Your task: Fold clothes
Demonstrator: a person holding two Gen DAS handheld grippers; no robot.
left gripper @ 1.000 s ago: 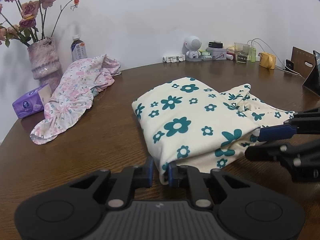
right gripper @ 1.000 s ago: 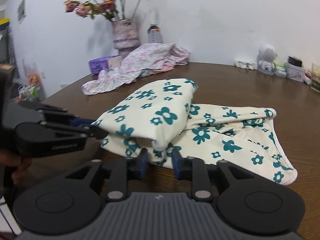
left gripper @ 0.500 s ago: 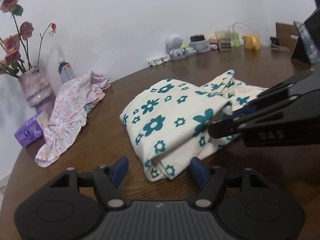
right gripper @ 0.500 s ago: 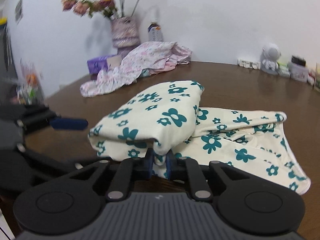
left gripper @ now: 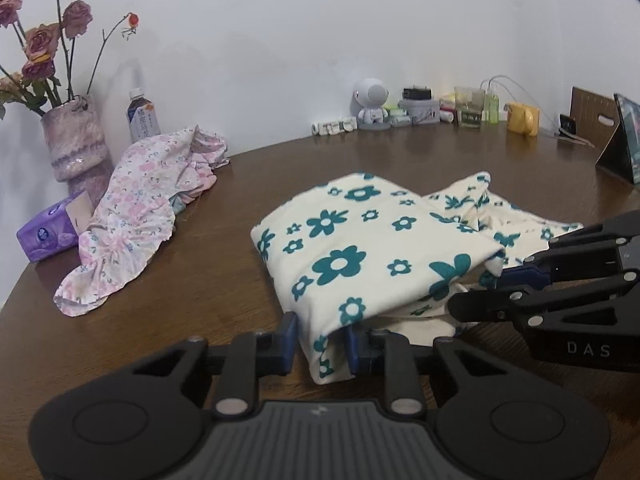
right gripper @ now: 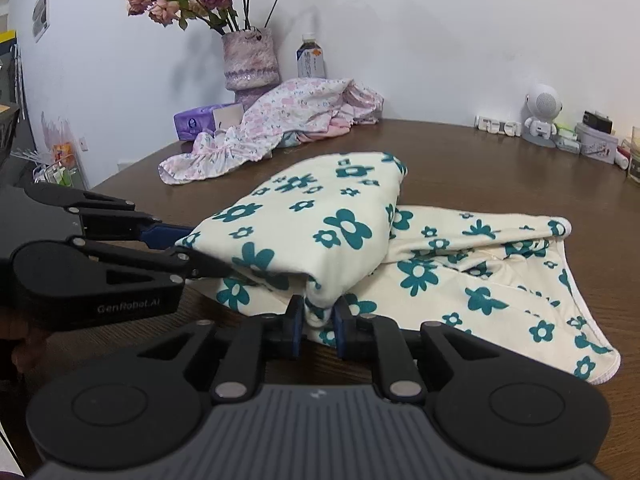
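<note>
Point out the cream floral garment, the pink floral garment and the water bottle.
cream floral garment [left gripper: 340, 256]: left wrist view, on the large teal flower of the folded top layer.
pink floral garment [right gripper: 280, 120]: right wrist view, on its bunched middle.
water bottle [left gripper: 142, 122]: left wrist view, on the label.

A brown wooden table filled the view. At about ten o'clock in the left wrist view stood a purple vase of dried roses, a drinks bottle just beside it at its three o'clock and a purple tissue pack at its six. Toward one o'clock, along the white wall, sat a small white robot figure, a yellow mug and a propped tablet at two o'clock
</note>
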